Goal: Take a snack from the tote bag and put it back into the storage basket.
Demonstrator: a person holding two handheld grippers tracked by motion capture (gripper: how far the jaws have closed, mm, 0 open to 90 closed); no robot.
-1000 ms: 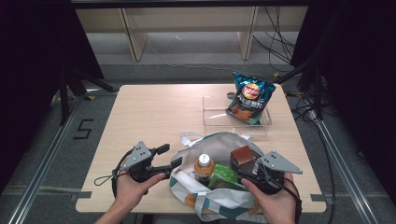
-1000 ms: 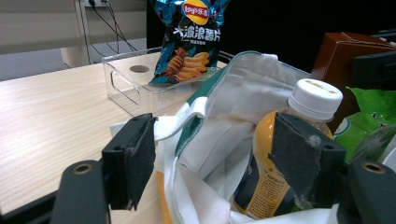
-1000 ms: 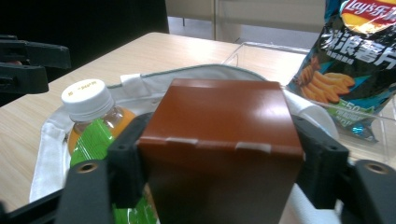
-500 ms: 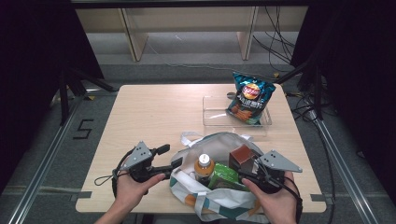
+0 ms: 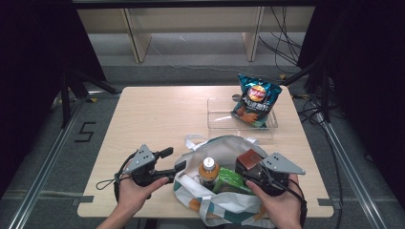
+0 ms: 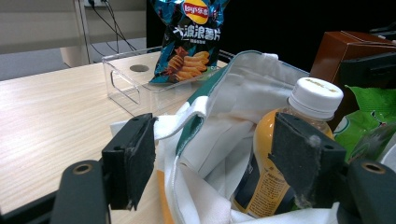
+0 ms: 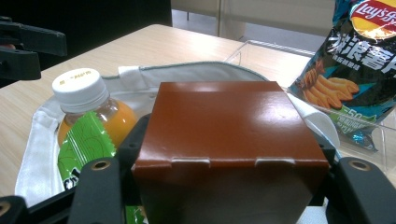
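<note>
Narrowed a little just now at the right tool (image 5: 255, 169), jaws closing in on the brown box (image 5: 250, 159) between them; otherwise no shift since a second ago, with both hands, the bag and its contents sitting as before.

Now pinching the brown box by its two sides, seen in the right gripper view with a black jaw tight against each flank of the carton (image 7: 229, 121). Held upright at the right side of the white cloth bag (image 5: 224, 143), lid level, just beside the green packet (image 5: 231, 180) and near the orange drink bottle (image 5: 208, 168).

Spread wide at the left tool (image 5: 173, 161), gripping nothing. Poised at the left rim of the bag, with the fabric edge lying between the two pads in the left gripper view (image 6: 215, 158) and brushing the left-hand one. Beyond the far pad, the bottle with its white cap, standing upright inside the bag.

Resting near the front edge of the wooden counter (image 5: 157, 114), the bag with its mouth open upward. Farther back on the right, a clear plastic tray (image 5: 219, 114) with a blue chip packet (image 5: 255, 98) leaning upright in its right end, well apart from both tools.
</note>
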